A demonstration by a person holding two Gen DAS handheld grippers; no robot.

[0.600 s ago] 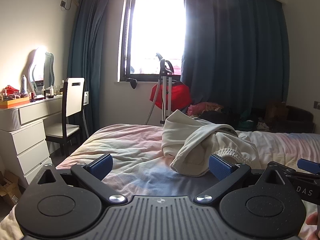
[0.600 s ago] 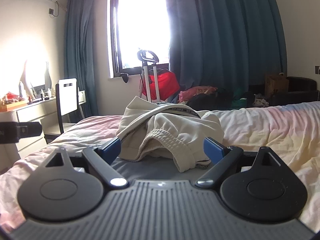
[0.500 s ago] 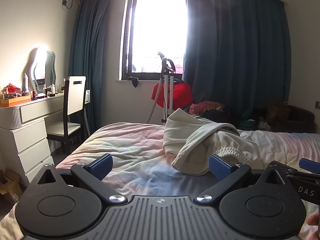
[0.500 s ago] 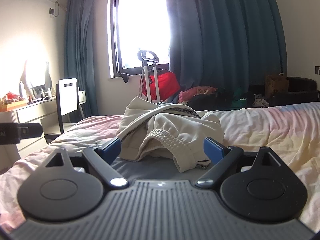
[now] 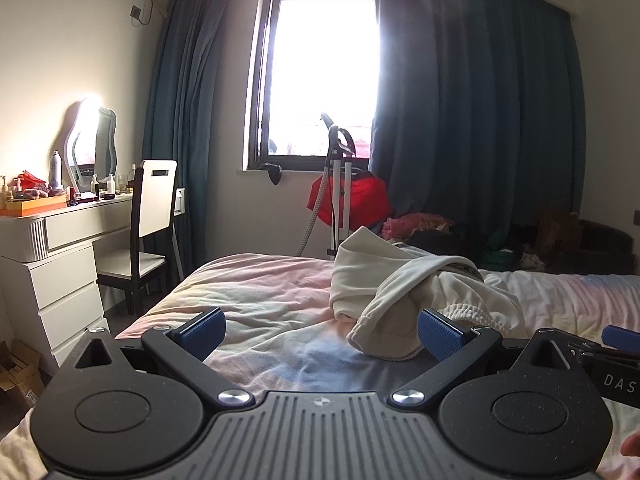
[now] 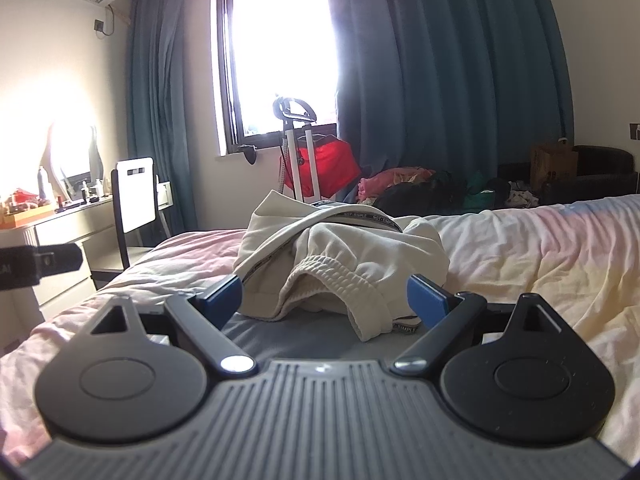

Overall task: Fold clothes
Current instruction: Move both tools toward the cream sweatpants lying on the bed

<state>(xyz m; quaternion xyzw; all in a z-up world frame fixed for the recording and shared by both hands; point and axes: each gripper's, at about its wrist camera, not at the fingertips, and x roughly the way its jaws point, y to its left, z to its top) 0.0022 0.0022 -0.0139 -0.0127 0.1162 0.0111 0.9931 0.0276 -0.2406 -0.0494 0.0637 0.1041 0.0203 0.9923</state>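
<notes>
Both my left gripper [image 5: 320, 330] and right gripper [image 6: 326, 294] gape wide, unmoved, facing the crumpled cream fabric garment [image 6: 344, 260] mid-bed [image 6: 540, 248]; folding hasn't begun.

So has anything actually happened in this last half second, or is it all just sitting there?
Very little. The left gripper has turned slightly, so the room slides a touch to the right in its view. Nothing was taken hold of or let go. The right gripper stayed put, both stayed open, and the crumpled cream garment lies unmoved on the bed.
</notes>
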